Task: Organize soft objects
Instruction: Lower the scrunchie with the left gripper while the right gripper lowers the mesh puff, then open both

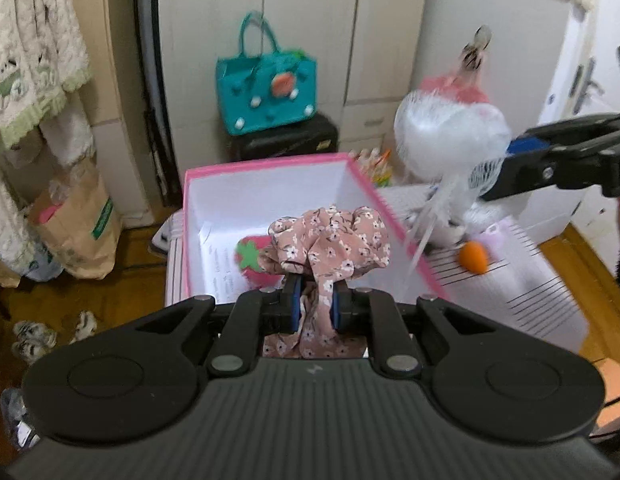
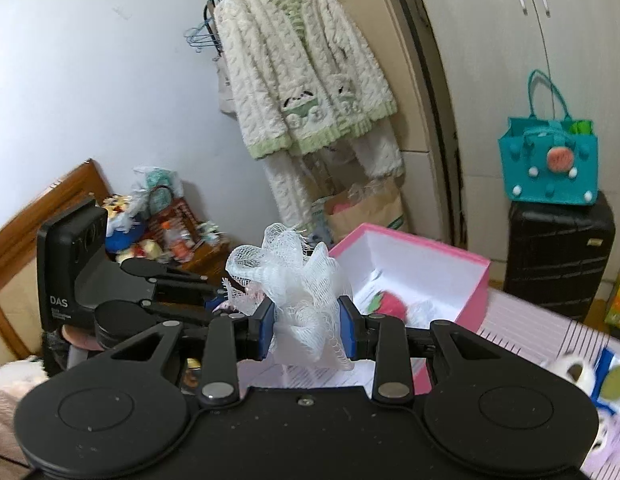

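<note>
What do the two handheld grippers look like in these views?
Both the left gripper and right gripper are matte black, with a ribbed body, two round discs, silver pivot pins on linkage arms, and blue pads. The left one's boxy rear housing reads "DAS".

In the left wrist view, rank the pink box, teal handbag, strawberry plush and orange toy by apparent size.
1. pink box
2. teal handbag, though it sits farther back
3. strawberry plush, partly hidden
4. orange toy

Soft even indoor light, fisheye-bent edges, motion blur on right, no glare
</note>
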Demonstrator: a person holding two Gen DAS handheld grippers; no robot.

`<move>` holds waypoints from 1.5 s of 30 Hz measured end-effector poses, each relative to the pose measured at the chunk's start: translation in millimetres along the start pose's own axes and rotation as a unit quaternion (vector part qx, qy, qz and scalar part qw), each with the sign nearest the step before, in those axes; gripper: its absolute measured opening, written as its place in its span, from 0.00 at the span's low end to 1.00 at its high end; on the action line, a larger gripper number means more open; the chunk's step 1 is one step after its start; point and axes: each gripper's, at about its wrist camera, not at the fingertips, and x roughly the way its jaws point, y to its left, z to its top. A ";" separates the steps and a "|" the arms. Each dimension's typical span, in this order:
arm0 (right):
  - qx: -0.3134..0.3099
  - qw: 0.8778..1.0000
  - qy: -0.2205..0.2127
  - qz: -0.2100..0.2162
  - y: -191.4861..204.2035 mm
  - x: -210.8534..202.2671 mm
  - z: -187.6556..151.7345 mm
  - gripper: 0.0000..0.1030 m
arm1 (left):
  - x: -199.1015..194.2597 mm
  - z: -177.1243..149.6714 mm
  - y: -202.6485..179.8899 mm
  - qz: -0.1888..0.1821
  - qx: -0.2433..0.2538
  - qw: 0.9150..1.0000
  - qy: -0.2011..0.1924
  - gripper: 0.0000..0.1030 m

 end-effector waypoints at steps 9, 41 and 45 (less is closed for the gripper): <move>-0.047 0.994 0.055 -0.086 -21.4 72.6 -9.4 0.36 | 67.9 14.6 3.6 0.021 0.035 0.995 0.095 0.14; -0.258 0.940 0.180 -0.129 -17.8 153.6 -26.9 0.44 | 108.6 22.5 15.3 0.076 0.051 0.985 0.144 0.43; -0.247 0.946 0.164 -0.135 -18.0 145.4 -27.1 0.49 | 95.0 22.6 11.0 0.086 0.059 0.987 0.124 0.50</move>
